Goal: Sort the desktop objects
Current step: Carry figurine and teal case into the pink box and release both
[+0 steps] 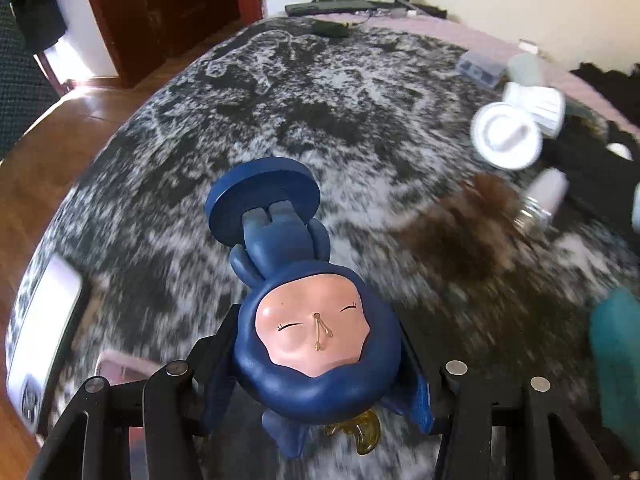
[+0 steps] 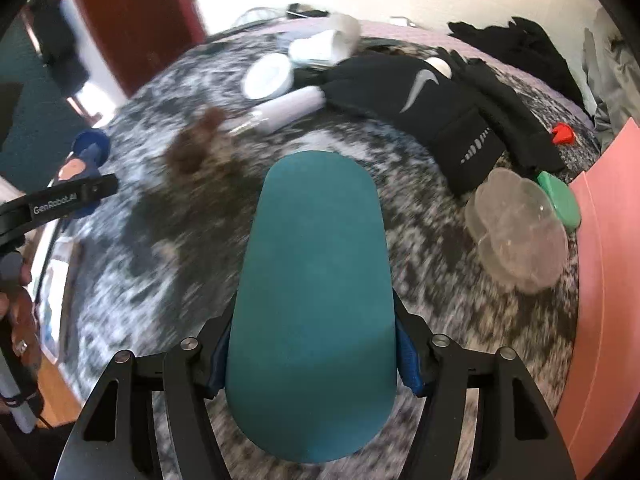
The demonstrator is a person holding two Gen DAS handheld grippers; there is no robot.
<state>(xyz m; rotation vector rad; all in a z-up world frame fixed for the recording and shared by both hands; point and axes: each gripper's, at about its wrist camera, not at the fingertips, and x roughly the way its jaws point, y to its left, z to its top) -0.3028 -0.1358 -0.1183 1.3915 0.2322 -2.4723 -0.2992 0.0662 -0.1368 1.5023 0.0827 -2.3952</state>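
Both tools are loaded, so the carry stage of the sort is judged to be in hand. The left tool [image 1: 316,364] is pinched on the figurine [image 1: 304,300] by its big blue head, with the round base pointing away over the table [image 1: 280,92]. The figurine is held clear of the mottled cloth, face up toward the camera; a small yellow piece [image 1: 358,434] hangs at the head's near side.

The right tool [image 2: 314,356] is clamped on the teal case [image 2: 316,280], blue pads pressed to both its long sides, the rounded far end jutting out over the table. The background is smeared, which suggests that both loads are on the move.

Ahead of the case lie a brown tuft [image 2: 196,144], a white tube [image 2: 280,110], a white lid [image 2: 266,76] and a black glove [image 2: 424,100]. To the right sit a clear clamshell [image 2: 516,228], a green piece [image 2: 560,198] just behind it, and a pink sheet [image 2: 604,260] at the edge.

No bin or tray is seen, so the drop spots cannot be told. The next move is judged to call for a bare patch for each load, a level lowering, and the jaws being spread only once the thing rests. The figurine is top-heavy as held; it is better laid down than stood on its base. The case needs room away from the clamshell.
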